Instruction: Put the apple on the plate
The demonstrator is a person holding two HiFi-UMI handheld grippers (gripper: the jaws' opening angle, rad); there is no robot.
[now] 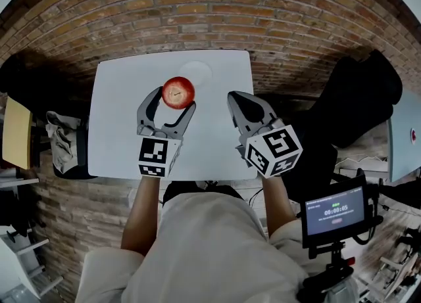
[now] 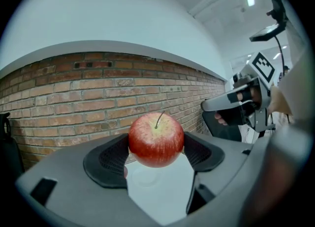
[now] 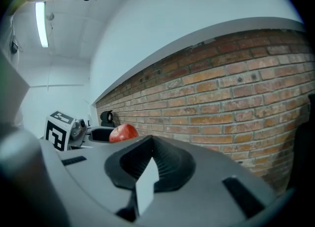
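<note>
A red apple point(image 1: 178, 92) with a stem is held above the white table point(image 1: 118, 124), and my left gripper point(image 1: 176, 100) is shut on it. In the left gripper view the apple point(image 2: 156, 140) sits between the two black pads point(image 2: 110, 161), lifted off the tabletop. A white plate point(image 1: 196, 71), hard to tell from the table, lies just beyond the apple; it shows faintly below the apple as the plate point(image 2: 146, 178). My right gripper point(image 1: 236, 100) hovers to the right over the table, shut and with nothing in it. From the right gripper view point(image 3: 149, 166) the apple point(image 3: 123, 132) shows at the left.
The small table stands against a brick wall point(image 1: 217, 6). A black bag or chair point(image 1: 358, 104) is at the right, and a screen on a stand point(image 1: 335, 213) at the lower right. A tan board point(image 1: 16, 131) and a cloth point(image 1: 62, 140) lie left of the table.
</note>
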